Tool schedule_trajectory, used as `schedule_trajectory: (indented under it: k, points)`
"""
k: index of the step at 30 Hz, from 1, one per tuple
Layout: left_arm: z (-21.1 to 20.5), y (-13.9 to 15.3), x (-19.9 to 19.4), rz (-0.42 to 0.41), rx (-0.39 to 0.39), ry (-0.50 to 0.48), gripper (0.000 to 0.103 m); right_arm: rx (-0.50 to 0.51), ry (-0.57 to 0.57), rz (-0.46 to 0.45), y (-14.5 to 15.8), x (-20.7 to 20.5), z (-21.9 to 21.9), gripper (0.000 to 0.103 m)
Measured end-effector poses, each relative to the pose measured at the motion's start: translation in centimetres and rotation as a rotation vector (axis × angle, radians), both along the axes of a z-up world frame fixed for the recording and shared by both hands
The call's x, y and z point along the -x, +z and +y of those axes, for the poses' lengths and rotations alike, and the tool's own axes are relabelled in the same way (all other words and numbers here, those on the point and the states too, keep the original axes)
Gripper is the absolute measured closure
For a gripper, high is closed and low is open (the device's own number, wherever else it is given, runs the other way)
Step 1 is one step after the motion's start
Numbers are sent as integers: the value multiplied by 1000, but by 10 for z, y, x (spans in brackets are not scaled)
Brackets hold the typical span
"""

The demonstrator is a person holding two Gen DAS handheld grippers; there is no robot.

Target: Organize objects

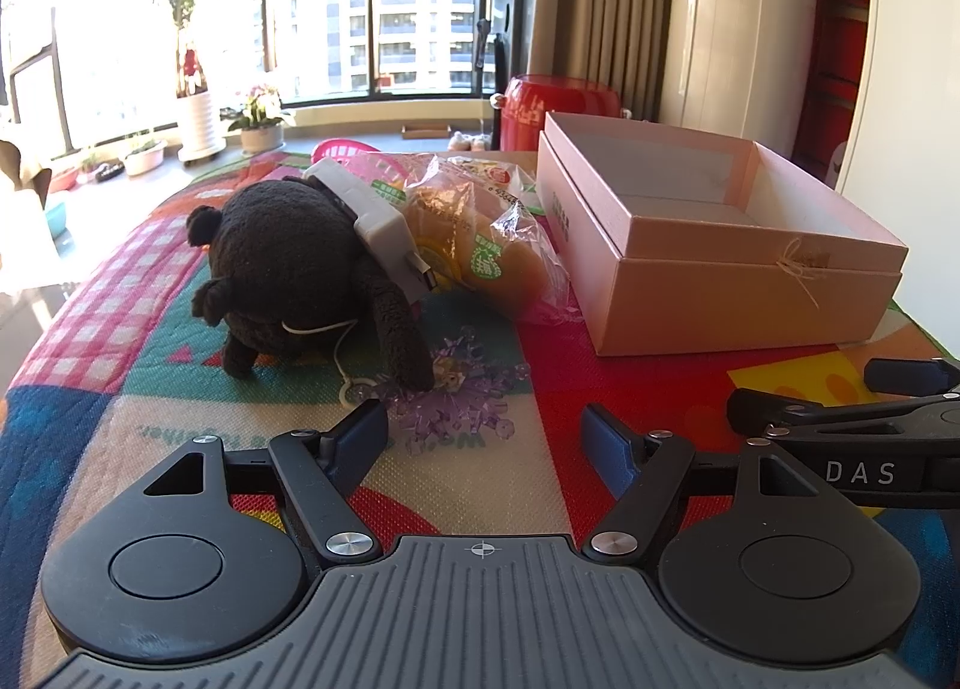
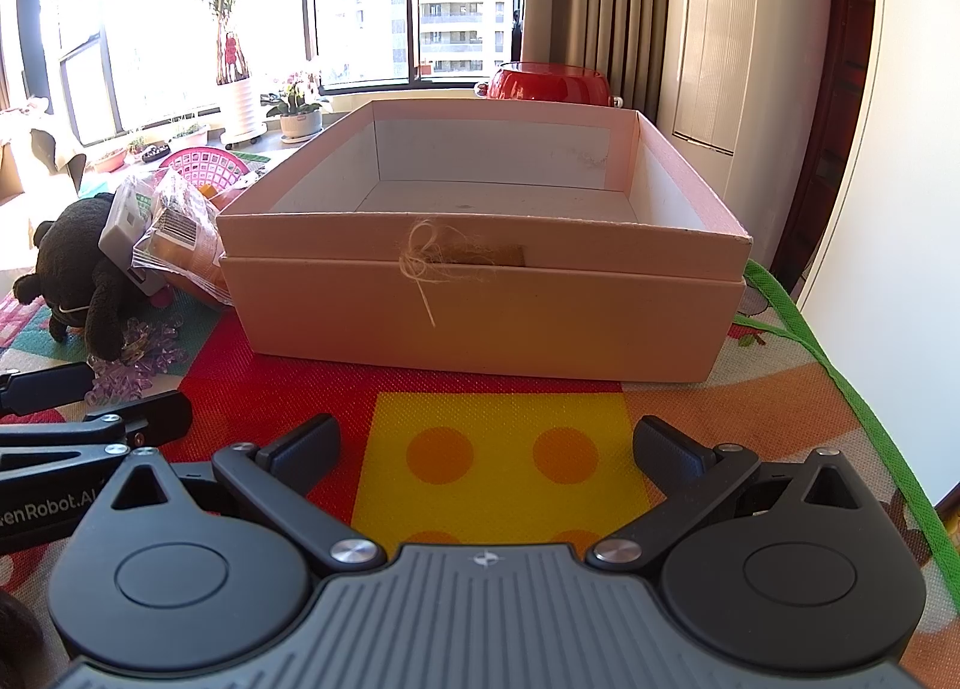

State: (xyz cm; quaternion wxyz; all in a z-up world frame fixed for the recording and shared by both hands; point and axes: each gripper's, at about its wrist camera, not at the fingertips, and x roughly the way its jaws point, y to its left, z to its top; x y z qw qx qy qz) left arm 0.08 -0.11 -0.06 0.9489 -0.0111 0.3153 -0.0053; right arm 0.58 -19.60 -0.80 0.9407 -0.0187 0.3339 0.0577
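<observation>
An empty pink cardboard box (image 1: 720,305) (image 2: 480,323) sits nested in its lid on the colourful mat. To its left a black plush toy (image 1: 282,269) (image 2: 78,269) stands with a grey plug block (image 1: 378,215) leaning on its back. A bagged bread (image 1: 486,233) (image 2: 180,245) lies between plush and box. A purple crystal snowflake (image 1: 456,407) (image 2: 138,359) lies by the plush's paw. My left gripper (image 1: 483,428) is open, just short of the snowflake, nothing between its fingers. My right gripper (image 2: 486,437) is open and empty, facing the box's front wall.
A pink plastic basket (image 1: 345,152) (image 2: 201,164) stands behind the bread. A red stool (image 1: 558,101) (image 2: 546,83) stands beyond the table by the curtain. The mat's green edge (image 2: 840,389) runs along the right, next to a white wall. Both grippers hang side by side.
</observation>
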Motion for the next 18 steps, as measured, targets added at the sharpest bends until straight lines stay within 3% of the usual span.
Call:
schedule_trajectory:
  k: [18]
  points:
    - [0,0,0,0,-1,-2,26,0,0,0,0,1,-3,0]
